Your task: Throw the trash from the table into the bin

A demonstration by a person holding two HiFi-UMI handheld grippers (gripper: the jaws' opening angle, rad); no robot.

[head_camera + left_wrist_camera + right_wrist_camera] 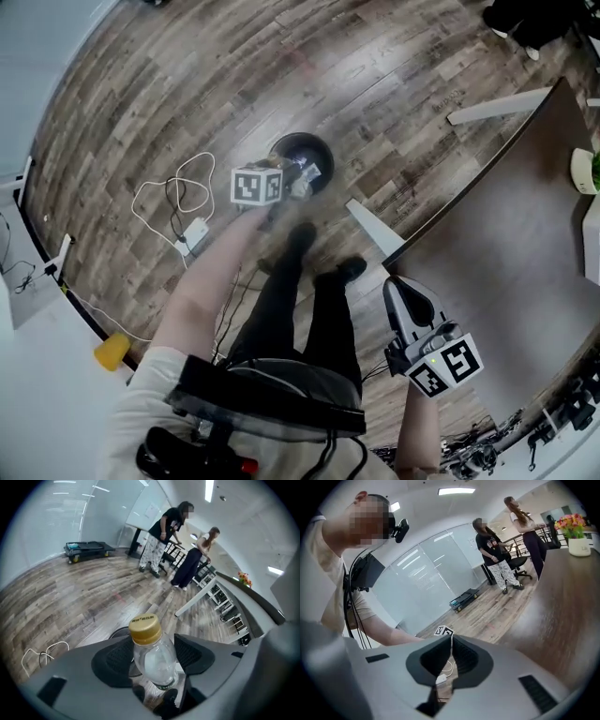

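Note:
My left gripper (153, 654) is shut on a clear plastic bottle (151, 665) with a gold cap (145, 628), its dark pads (115, 660) pressing on both sides. In the head view the left gripper (289, 184) hangs at arm's length right over the round black bin (314, 148) on the wooden floor. Just under the bottle, the bin's rim (119, 632) shows. Nearer my body, my right gripper (401, 291) hovers by the edge of the dark brown table (525, 234). Its jaws (451, 641) are shut with nothing between them.
A white cable and adapter (192, 230) lie on the floor left of the bin. A potted plant (586, 172) stands on the table's far end. Two people (164, 536) stand further off by chairs, and a low cart (89, 549) sits by the glass wall.

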